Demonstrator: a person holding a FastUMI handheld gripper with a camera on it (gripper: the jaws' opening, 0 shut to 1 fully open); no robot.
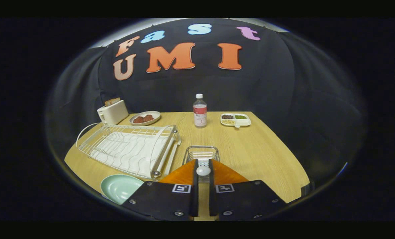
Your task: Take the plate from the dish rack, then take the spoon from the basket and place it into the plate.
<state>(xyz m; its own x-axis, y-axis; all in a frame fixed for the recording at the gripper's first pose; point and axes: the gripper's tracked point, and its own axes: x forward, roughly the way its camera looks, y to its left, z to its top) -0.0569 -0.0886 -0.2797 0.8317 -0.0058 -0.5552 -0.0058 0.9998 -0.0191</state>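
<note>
While the plate (119, 187) lies bare, narrowed fingers (203, 169) pinch the spoon (203, 171) above the basket (201, 153).

Gripper view: spoon pinched, held above the basket.

We see the gripper (203, 172) closed on the white spoon (203, 170), both fingers pressing it, just over the wire basket (201, 153). The dish rack (131, 149) stands beside the basket on the wooden table (260, 149); the pale green plate (119, 187) lies near the rack's front corner.

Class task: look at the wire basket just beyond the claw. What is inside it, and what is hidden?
The claw grips a white spoon in front of the wire basket. Its far wires look bare; the fingers cover its near part.
</note>
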